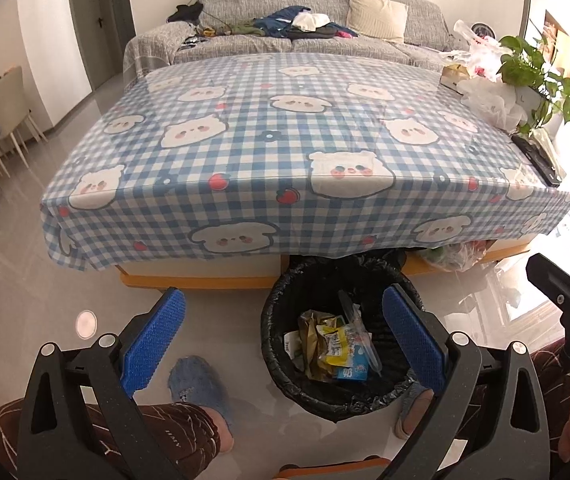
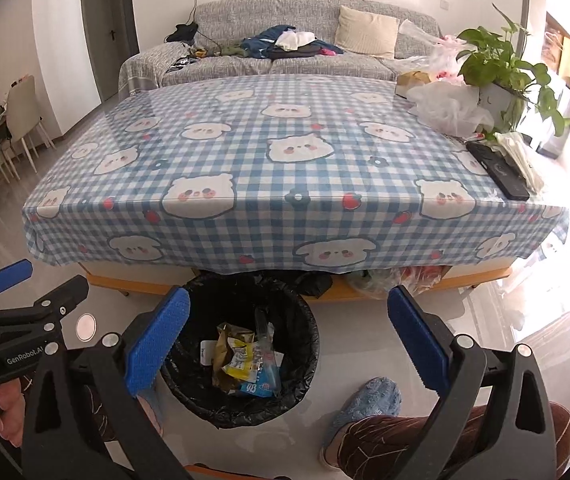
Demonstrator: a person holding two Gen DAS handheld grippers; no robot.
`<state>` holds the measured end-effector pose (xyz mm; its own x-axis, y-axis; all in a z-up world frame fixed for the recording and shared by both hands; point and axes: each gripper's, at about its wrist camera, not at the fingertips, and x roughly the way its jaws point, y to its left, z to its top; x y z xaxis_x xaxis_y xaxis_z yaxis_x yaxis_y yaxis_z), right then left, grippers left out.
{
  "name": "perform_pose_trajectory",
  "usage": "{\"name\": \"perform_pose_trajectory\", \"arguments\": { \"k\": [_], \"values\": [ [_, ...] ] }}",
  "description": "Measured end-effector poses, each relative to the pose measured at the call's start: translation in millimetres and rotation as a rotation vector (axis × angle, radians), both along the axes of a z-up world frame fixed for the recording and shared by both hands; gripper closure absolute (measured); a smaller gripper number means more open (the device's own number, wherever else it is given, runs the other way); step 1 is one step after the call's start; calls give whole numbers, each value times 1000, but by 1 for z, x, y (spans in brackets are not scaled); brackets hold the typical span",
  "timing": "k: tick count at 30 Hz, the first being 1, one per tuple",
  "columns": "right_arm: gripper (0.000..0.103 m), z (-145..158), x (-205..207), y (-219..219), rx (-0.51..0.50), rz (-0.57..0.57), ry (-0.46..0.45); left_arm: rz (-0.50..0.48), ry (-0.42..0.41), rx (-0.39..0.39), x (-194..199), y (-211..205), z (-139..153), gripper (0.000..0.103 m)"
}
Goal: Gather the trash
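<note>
Both tongs hang wide apart and empty over the floor: left tongs point(image 1: 283, 340), right tongs point(image 2: 287, 342). The trash bin point(image 2: 241, 360), black-lined, sits just below them at the tabletop point(image 2: 245, 152) edge, wrappers point(image 2: 241, 360) already inside. The middle of the cloth looks bare; the only loose things, crumpled plastic bags point(image 2: 449, 110), lie far right by the potted plant point(image 2: 501, 68). They're up and rightward, so I'd say the right tongs are nearer.

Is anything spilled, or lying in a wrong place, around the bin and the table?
Nothing is spilled. The wrappers lie inside the black-lined bin. Only the crumpled plastic bags on the table's far right corner, beside the potted plant, look untidy.
</note>
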<state>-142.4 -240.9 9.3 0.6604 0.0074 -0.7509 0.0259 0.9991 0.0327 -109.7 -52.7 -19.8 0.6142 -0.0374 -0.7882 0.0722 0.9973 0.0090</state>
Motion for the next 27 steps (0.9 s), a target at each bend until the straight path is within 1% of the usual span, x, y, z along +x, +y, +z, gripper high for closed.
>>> {"name": "perform_pose_trajectory", "arguments": {
  "k": [27],
  "values": [
    [8,-9,6,3,5,6,26,6,6,-16,1,0,-2,6]
  ]
}}
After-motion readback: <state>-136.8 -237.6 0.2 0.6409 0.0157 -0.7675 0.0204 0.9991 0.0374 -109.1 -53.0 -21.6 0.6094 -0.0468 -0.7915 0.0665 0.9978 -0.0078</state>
